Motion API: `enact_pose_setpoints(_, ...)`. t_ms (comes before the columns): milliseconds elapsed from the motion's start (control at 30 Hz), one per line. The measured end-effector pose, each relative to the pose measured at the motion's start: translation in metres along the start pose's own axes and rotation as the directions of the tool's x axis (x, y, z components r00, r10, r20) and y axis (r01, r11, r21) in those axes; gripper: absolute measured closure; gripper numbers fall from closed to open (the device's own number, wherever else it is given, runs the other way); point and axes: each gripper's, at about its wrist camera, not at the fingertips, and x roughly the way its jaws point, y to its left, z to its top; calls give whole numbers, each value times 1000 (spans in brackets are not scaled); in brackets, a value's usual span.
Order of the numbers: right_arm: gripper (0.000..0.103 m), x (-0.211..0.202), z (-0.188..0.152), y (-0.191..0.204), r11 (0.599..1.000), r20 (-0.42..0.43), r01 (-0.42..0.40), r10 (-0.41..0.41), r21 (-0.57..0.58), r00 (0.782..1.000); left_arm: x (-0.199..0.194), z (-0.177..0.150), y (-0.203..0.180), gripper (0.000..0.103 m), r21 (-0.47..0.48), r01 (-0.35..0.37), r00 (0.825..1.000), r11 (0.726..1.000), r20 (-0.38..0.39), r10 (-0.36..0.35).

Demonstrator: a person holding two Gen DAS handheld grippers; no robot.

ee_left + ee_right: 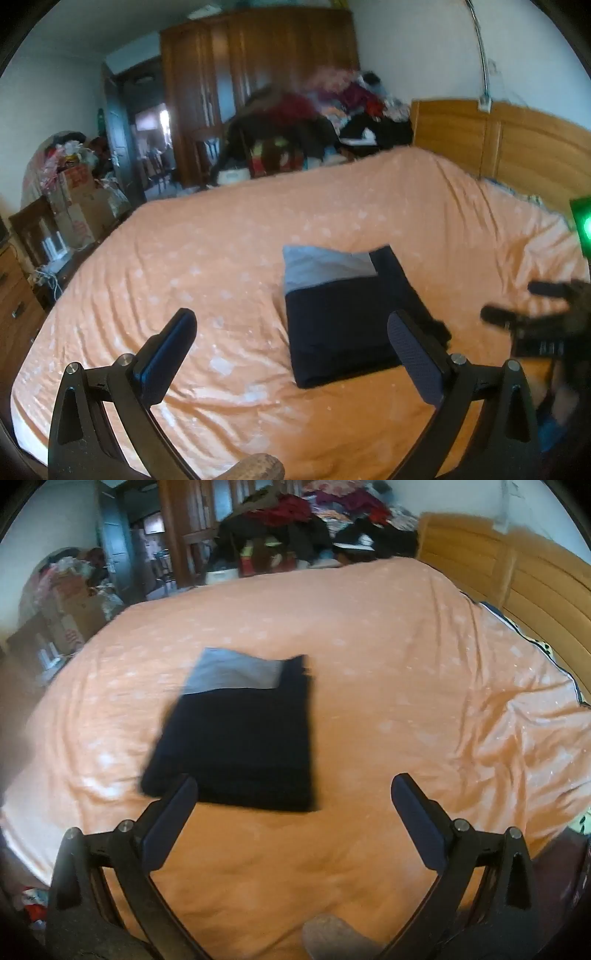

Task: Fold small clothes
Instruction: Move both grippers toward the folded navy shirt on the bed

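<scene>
A dark navy garment point(343, 325) with a grey band point(325, 267) at its far end lies folded into a flat rectangle on the orange bedspread point(221, 240). My left gripper point(291, 332) hovers open just in front of it, its right finger beside the garment's near right corner. In the right wrist view the same garment point(240, 746) lies ahead and left, blurred. My right gripper point(293, 795) is open and empty over the bedspread point(406, 683), its left finger at the garment's near edge. The right gripper's fingertips point(517, 314) also show at the right edge of the left wrist view.
A wooden headboard point(498, 147) runs along the right. Piled clothes point(332, 110) sit beyond the bed's far side before a brown wardrobe point(240, 74). Boxes and clutter point(74, 192) stand at the left, near a wooden drawer unit point(14, 295).
</scene>
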Motion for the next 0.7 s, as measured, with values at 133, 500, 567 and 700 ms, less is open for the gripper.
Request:
enact_pose_setpoints(133,0,49,13,-61,996,-28,87,-87,2,996,36,-2,-26,0,42,15,999,999,-33,-14)
enact_pose_setpoints(500,0,164,-3,-215,956,-205,286,-293,-67,934,167,9,-158,0,169,123,985,978,-137,-101)
enact_pose_setpoints(567,0,173,-18,-235,963,-294,267,-264,-30,919,187,9,-194,0,196,156,978,968,-169,-123)
enact_pose_setpoints(700,0,163,-23,-240,967,-292,249,-224,50,930,224,-5,-266,0,232,219,953,948,-258,-157)
